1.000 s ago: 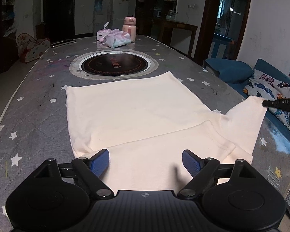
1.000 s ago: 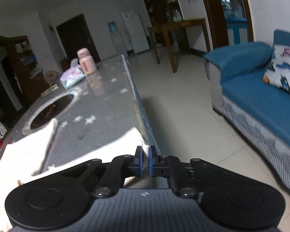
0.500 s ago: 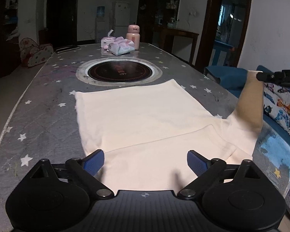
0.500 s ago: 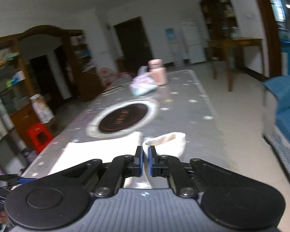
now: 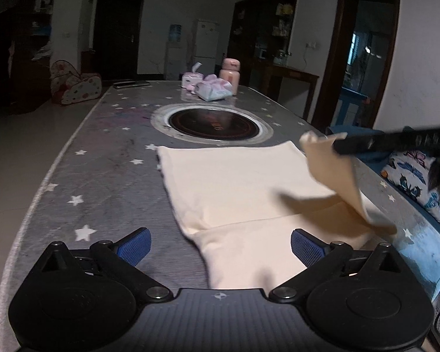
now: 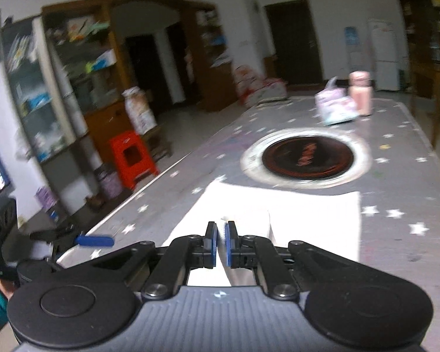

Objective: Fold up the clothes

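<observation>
Cream cloth – a shirt [image 5: 237, 187] – lies flat on the star-patterned table [image 5: 108, 158], directly ahead of the left claw [image 5: 220, 248], whose jaws are opening wide with only the hem between them, unpinched. Off to its right, the right claw [image 6: 220, 245] is clamped on the sleeve [image 5: 334, 170], lifted over the body. That thin pinch could slip, dropping the sleeve crooked. Beyond the shirt, tissue packs [image 5: 211, 89] and a pink bottle [image 5: 230, 76] – I see no open containers.

My left wrist view looks low along the table [image 5: 108, 158] toward the far doorway. My right wrist view faces across it leftward. Both share the round burner [image 5: 212, 124] [image 6: 306, 158].
</observation>
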`<action>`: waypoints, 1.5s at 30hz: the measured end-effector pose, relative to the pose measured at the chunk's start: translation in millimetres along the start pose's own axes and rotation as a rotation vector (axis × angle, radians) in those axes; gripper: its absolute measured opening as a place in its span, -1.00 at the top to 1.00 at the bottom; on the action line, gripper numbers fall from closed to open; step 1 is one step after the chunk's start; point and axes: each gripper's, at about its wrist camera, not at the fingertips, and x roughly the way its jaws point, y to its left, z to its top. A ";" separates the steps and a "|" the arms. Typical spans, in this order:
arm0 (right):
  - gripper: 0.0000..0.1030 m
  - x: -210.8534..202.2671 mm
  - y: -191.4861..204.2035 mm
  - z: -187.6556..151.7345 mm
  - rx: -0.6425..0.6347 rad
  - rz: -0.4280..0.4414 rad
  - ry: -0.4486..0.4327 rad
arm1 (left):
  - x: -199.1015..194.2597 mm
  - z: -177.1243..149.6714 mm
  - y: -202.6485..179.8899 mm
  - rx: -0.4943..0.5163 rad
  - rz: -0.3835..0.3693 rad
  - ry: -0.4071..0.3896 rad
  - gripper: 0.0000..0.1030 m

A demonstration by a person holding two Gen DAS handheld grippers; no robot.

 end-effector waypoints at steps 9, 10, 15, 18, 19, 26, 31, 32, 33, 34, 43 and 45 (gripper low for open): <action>0.89 43.0 48.5 -25.3 -0.099 0.107 0.146 | -5.5 -1.2 19.2 -0.067 0.033 0.000 -1.00; 0.83 46.0 52.9 -28.7 -0.112 0.123 0.164 | -5.0 -0.9 18.7 -0.065 0.036 0.000 -1.00; 0.57 46.6 65.4 -41.8 -0.151 0.159 0.202 | -2.6 0.5 10.8 -0.053 0.025 -0.003 -1.00; 0.40 32.8 60.2 -46.4 -0.151 0.156 0.204 | -2.3 1.7 5.3 -0.041 0.019 -0.014 -1.00; 0.31 26.6 56.1 -47.8 -0.151 0.151 0.202 | -1.4 2.1 3.9 -0.039 0.015 -0.011 -1.00; 0.20 -24.2 3.3 -63.2 -0.091 0.003 0.190 | 9.2 3.0 -14.3 -0.010 -0.029 0.019 -1.00; 0.20 -44.1 -39.1 -69.9 -0.023 -0.134 0.168 | 16.4 4.1 -34.7 0.048 -0.058 0.028 -0.83; 0.22 -46.1 -45.7 -69.7 -0.011 -0.156 0.160 | 17.6 4.5 -38.4 0.058 -0.065 0.027 -0.78; 0.22 -47.6 -52.1 -69.5 0.000 -0.178 0.152 | 18.7 4.4 -41.4 0.067 -0.069 0.028 -0.73; 0.26 -47.5 -57.3 -69.1 0.006 -0.197 0.145 | 19.9 4.3 -44.4 0.075 -0.073 0.030 -0.68; 0.62 -32.0 -103.3 -67.8 0.122 -0.217 0.140 | 35.4 -1.4 -56.5 0.111 -0.103 0.093 -0.30; 0.62 -29.5 -104.5 -68.3 0.140 -0.189 0.133 | 38.0 -2.8 -58.4 0.118 -0.109 0.104 -0.22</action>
